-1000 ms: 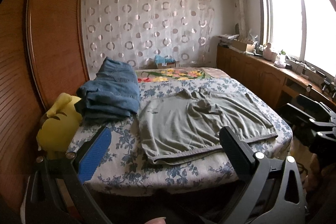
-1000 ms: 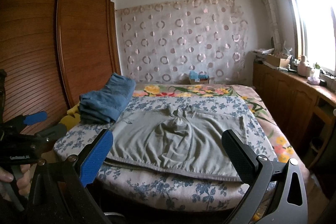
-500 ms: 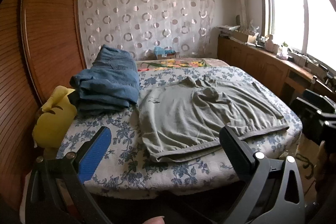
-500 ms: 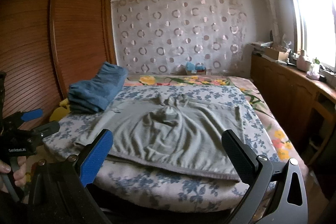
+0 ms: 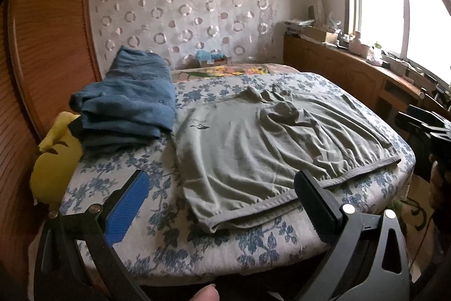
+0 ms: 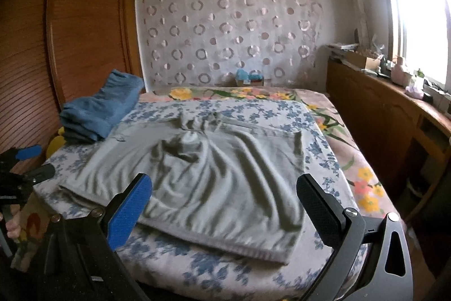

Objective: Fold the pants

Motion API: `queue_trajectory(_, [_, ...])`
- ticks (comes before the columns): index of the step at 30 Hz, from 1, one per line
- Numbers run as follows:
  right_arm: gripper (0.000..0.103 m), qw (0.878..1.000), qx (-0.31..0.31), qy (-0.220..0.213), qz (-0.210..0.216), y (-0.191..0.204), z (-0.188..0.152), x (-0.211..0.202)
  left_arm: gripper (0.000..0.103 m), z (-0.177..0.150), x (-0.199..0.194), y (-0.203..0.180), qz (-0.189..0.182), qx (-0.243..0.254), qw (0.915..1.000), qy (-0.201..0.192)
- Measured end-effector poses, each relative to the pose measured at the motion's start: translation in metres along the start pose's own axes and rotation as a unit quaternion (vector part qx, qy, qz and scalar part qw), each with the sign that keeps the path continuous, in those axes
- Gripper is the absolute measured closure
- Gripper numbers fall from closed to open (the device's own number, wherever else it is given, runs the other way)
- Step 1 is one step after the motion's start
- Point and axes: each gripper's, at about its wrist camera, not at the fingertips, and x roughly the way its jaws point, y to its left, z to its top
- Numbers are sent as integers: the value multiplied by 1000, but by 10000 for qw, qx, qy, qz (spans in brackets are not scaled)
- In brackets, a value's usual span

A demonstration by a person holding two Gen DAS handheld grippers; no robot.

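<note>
The left hand-held gripper hangs wide open and empty at the foot of the bed, its blue pad over bare floral sheet and its black pad over the near hem of the grey-green pants. These lie spread flat mid-bed, with folded blue denim just to their left. The right hand-held gripper, equally wide and empty, hovers above the pants' near edge.

The small print on the grey-green garment is too small to read. The yellow object is partly hidden under the blue folded pile. In the right wrist view, the garment's near hem is blurred, and the frame edge cuts off the left gripper.
</note>
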Motion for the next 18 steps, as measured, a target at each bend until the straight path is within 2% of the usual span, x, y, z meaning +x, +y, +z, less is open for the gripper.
queue_trajectory(8, [11, 9997, 70, 240, -43, -20, 19, 29, 0, 18, 14, -7, -267, 272, 9993, 31])
queue_trajectory(11, [21, 9987, 155, 484, 2, -30, 25, 44, 0, 24, 25, -10, -337, 360, 9987, 113])
queue_trajectory(12, [27, 9983, 156, 555, -16, -32, 28, 47, 0, 25, 27, -11, -368, 377, 9985, 132])
queue_trajectory(18, [46, 9948, 234, 991, -28, -52, 47, 63, 0, 35, 47, -21, -589, 392, 9971, 292])
